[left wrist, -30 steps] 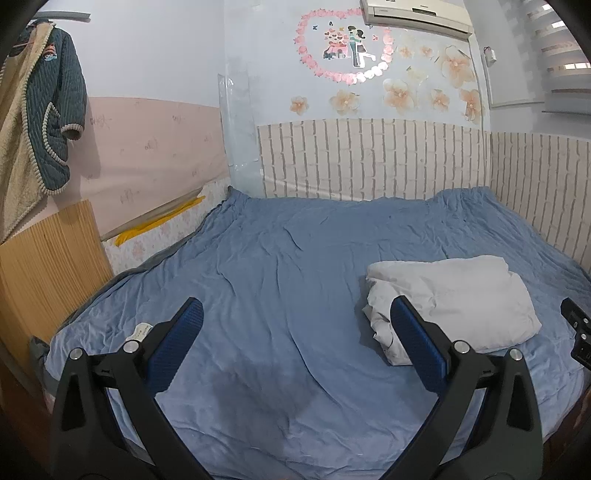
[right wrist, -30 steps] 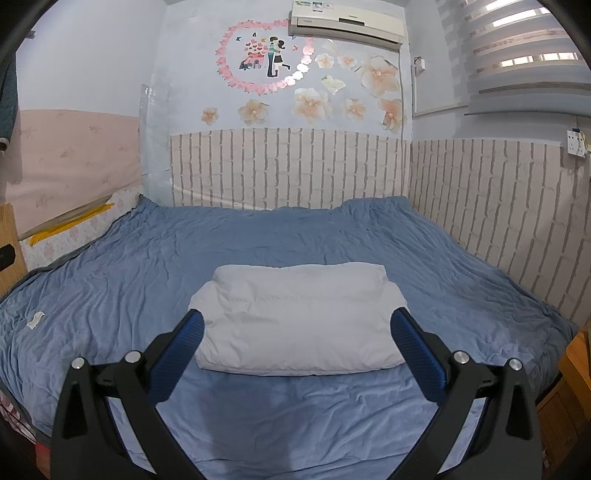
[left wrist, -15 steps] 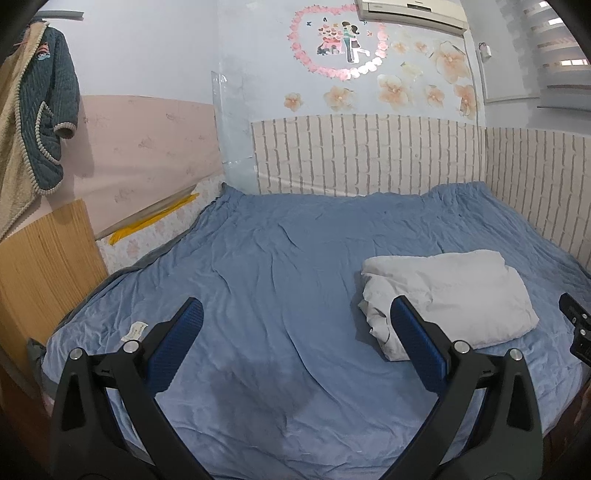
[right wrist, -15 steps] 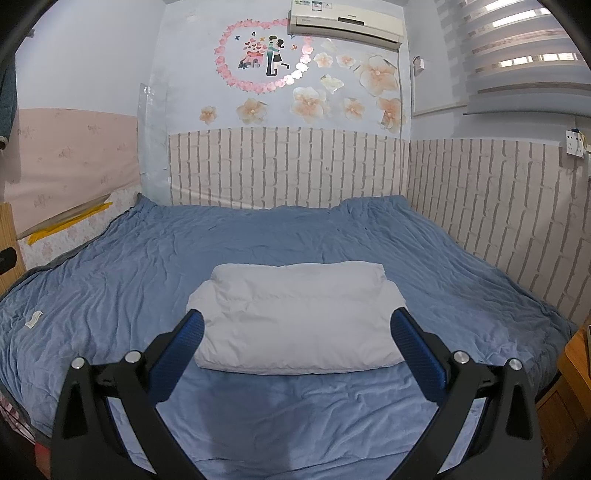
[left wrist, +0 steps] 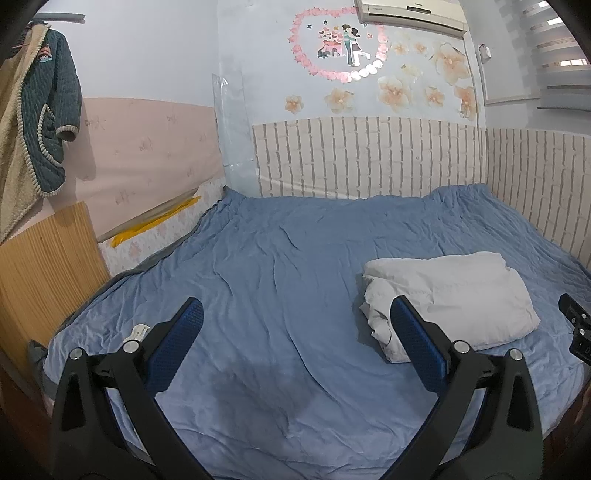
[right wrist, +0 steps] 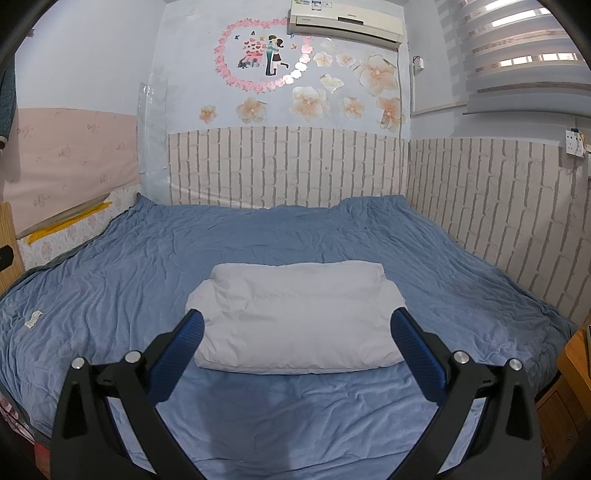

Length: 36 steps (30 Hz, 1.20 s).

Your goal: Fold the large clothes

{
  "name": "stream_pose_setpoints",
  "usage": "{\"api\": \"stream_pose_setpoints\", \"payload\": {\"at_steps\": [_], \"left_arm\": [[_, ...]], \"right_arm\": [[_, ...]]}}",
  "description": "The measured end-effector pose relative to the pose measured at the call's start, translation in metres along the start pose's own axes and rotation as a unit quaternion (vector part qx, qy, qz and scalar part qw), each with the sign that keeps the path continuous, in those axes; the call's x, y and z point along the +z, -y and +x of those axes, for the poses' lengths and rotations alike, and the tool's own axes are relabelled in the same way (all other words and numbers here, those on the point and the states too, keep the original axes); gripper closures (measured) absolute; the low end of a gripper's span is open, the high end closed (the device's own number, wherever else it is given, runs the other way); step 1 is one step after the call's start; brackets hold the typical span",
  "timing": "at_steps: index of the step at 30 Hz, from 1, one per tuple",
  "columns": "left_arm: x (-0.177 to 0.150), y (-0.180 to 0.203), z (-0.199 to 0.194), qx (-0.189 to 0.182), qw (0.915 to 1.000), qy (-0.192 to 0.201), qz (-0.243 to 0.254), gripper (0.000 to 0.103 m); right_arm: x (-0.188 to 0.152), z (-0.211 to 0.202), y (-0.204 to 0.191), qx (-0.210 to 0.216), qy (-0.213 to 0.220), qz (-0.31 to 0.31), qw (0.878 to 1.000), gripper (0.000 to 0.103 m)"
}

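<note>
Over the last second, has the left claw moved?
Yes. In its view the air conditioner and brick wall panel have slid up, so the left claw has dipped downward.

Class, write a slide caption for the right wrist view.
Open right gripper faces a folded white garment on the blue bedsheet.

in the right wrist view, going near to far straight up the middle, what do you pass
right gripper with its fingers spread wide → bare stretch of blue sheet → folded white garment → more blue sheet → brick-pattern wall panel → flower and heart wall stickers → air conditioner
</note>
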<state>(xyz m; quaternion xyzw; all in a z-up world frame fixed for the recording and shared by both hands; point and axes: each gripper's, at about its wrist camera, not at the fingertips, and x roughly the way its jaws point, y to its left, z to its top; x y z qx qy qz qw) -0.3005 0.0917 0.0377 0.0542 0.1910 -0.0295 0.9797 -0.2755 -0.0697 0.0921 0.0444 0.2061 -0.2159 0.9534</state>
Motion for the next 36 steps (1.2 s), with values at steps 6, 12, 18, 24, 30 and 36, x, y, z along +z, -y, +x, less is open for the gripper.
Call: {"api": "stream_pose_setpoints", "payload": {"at_steps": [6,12,18,24,30,36], "left_arm": [[0.0008,0.0020,-0.0021,0.004,1.0000,0.002,0.004,0.003],[0.0023,0.0023,-0.0049,0.011,0.9999,0.009,0.006,0.003],[0.0020,0.0016,-0.0066,0.014,0.9998,0.009,0.005,0.003],[0.0035,0.0017,-0.0052,0.009,0.9999,0.004,0.007,0.003],[0.0033,0.0023,0.0000,0.001,0.9999,-0.004,0.009,0.003],[0.0022,0.0027,0.0012,0.004,0.9999,-0.003,0.009,0.003]], "right_arm": [[-0.0015,-0.0003,-0.0030,-0.003,-0.001,-0.001,1.000,0.002],[-0.0017,0.0003,-0.0033,-0.008,0.001,-0.002,1.000,0.002],[-0.0026,0.0020,-0.0016,-0.005,-0.001,-0.002,1.000,0.002],[-0.0029,0.0048,0.0025,-0.012,-0.001,-0.002,1.000,0.002],[-0.0053,0.0065,0.0030,-0.012,-0.005,-0.005,1.000,0.002],[-0.0059,0.0078,0.0044,-0.012,-0.006,-0.005,1.000,0.002]]}}
